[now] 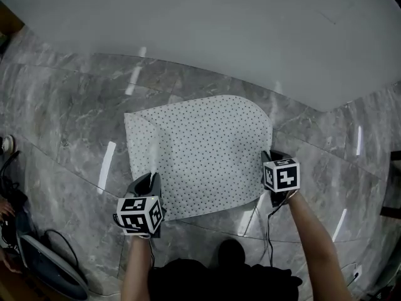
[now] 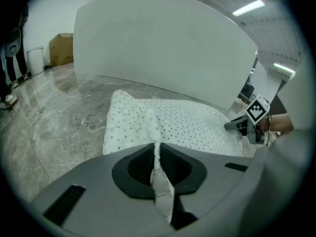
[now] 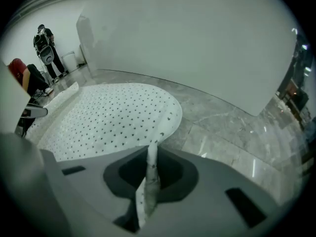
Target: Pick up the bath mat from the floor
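A white bath mat (image 1: 200, 152) with small black dots lies on the grey marble floor; its far right corner is rounded. At the mat's near left corner, my left gripper (image 1: 146, 182) is shut on a pinched-up fold of the edge. In the left gripper view that fold of mat (image 2: 187, 125) stands upright between the closed jaws of the left gripper (image 2: 157, 154). On the mat's right edge, my right gripper (image 1: 273, 163) is shut on the hem. In the right gripper view a strip of the mat (image 3: 108, 117) runs up through the right gripper (image 3: 150, 168).
A large white curved panel (image 1: 207, 30) stands just beyond the mat. Cables and a grey device (image 1: 50, 268) lie at the near left, with a shoe (image 1: 7, 144) at the left edge. A cardboard box (image 2: 61, 48) and a standing person (image 3: 47, 48) are far off to the left.
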`<state>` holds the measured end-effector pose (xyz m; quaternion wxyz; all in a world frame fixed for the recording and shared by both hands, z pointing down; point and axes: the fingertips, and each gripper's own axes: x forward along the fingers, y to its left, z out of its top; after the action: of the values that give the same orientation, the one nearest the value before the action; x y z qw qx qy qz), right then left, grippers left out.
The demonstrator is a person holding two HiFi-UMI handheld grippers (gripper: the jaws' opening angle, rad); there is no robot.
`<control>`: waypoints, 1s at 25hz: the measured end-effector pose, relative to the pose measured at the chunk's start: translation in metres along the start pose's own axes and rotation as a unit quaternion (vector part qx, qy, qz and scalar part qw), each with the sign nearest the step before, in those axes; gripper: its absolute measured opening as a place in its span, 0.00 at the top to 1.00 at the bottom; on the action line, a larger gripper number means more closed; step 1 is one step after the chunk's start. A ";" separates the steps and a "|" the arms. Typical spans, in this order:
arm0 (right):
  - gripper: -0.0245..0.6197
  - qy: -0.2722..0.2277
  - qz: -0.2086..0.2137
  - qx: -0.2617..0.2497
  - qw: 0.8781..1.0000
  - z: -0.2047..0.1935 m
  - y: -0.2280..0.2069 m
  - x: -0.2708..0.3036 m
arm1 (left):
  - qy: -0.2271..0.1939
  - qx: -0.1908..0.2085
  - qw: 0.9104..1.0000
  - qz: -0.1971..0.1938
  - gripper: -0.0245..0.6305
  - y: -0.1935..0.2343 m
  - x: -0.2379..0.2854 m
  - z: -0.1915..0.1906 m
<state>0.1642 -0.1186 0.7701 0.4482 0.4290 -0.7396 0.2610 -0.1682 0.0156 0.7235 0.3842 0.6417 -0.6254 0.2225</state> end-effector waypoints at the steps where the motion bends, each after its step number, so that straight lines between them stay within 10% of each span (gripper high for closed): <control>1: 0.91 -0.002 0.001 0.002 1.000 0.000 0.000 -0.001 | 0.001 0.000 1.000 0.002 0.93 0.001 -0.001 -0.001; 25: 0.93 -0.034 0.118 0.123 0.985 0.055 0.061 -0.122 | -0.009 0.024 0.999 0.046 0.93 -0.001 -0.090 0.067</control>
<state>0.1151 -0.0820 0.6359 0.3329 0.3990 -0.7621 0.3862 -0.1912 0.0205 0.6140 0.3528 0.6233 -0.6520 0.2491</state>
